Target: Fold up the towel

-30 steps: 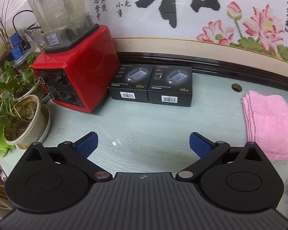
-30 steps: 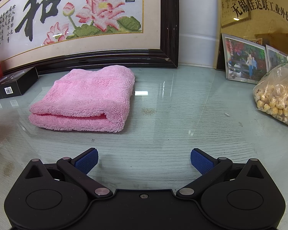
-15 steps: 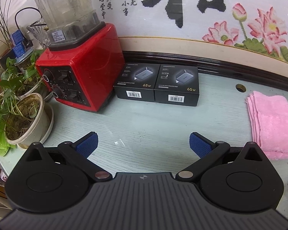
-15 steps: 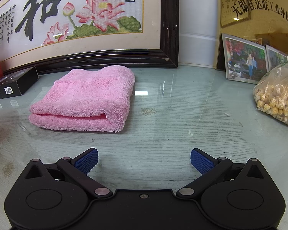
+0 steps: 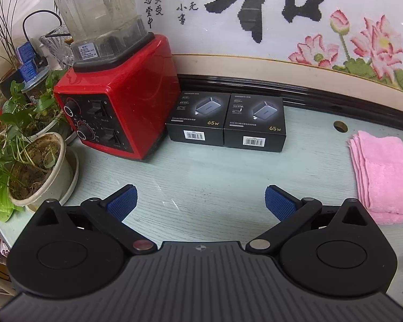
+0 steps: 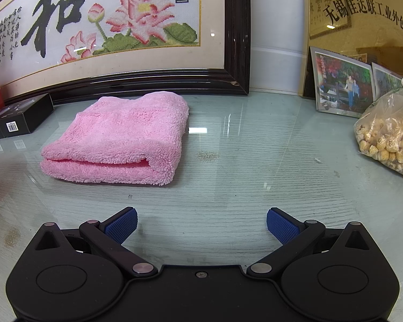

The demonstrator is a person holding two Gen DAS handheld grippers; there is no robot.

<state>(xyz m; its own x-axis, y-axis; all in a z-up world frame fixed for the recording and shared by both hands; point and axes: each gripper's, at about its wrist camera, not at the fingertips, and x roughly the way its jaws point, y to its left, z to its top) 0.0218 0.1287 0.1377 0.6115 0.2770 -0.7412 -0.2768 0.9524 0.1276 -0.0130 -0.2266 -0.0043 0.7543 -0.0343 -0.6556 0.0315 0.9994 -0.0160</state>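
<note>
A pink fluffy towel (image 6: 121, 139) lies folded into a thick rectangle on the glass tabletop, ahead and to the left in the right wrist view. It also shows at the right edge of the left wrist view (image 5: 384, 177). My right gripper (image 6: 201, 224) is open and empty, low over the glass, short of the towel. My left gripper (image 5: 200, 204) is open and empty, well to the left of the towel, facing the black boxes.
A red blender (image 5: 115, 102) and potted plants (image 5: 32, 161) stand at the left. Two black charger boxes (image 5: 225, 122) sit at the back. A framed embroidery (image 6: 107, 26) leans on the wall. Framed photos (image 6: 344, 86) and a bag of snacks (image 6: 389, 134) stand at the right.
The left gripper has shifted left and slightly forward, so the towel sits further to the right edge of its view. The right gripper has not moved.
</note>
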